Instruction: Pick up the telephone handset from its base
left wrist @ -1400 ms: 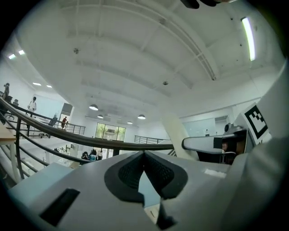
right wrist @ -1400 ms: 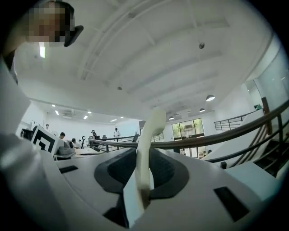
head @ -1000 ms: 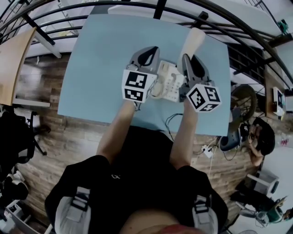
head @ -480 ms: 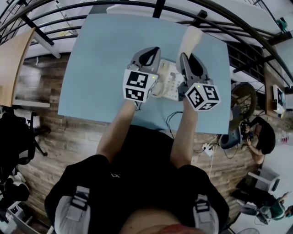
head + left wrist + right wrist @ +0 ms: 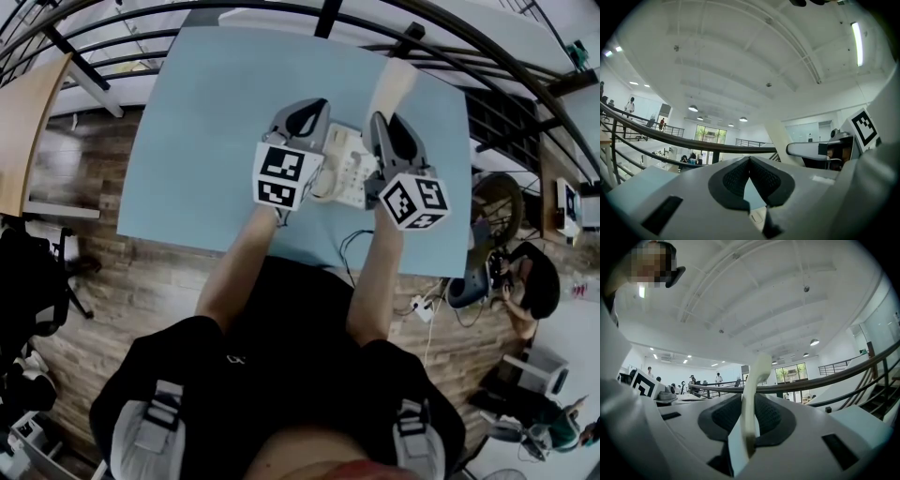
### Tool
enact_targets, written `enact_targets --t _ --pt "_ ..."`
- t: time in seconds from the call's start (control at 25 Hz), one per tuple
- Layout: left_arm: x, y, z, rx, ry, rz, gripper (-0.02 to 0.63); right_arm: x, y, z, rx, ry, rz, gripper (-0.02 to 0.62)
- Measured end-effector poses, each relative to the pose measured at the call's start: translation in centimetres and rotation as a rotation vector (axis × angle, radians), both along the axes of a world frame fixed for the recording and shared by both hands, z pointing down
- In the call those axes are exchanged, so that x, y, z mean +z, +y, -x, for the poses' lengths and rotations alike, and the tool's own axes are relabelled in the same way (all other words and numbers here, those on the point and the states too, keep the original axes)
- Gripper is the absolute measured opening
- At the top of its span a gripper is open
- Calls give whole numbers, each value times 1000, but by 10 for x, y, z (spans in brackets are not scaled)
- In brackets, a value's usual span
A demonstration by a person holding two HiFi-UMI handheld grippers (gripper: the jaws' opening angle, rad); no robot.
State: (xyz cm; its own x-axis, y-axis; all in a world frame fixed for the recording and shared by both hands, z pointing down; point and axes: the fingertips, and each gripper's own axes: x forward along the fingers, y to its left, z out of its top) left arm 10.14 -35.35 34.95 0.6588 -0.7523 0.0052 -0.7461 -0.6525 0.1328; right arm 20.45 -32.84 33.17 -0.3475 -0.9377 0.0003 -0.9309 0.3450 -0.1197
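Matte blue tabletop (image 5: 206, 141); curved cream handset (image 5: 757, 371) tight in right claw (image 5: 750, 404); left claw (image 5: 749, 159) closed, empty.

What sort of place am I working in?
Likely an upper-floor gallery in a big open office hall: a curved black railing, a high white ceiling with round lights, and people in the distance.
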Motion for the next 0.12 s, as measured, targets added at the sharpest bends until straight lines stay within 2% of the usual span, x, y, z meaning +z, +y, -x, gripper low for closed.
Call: enact_targets --t 0.12 --pt "0 -4 3 -5 -2 2 -2 0 -3 1 4 12 2 81"
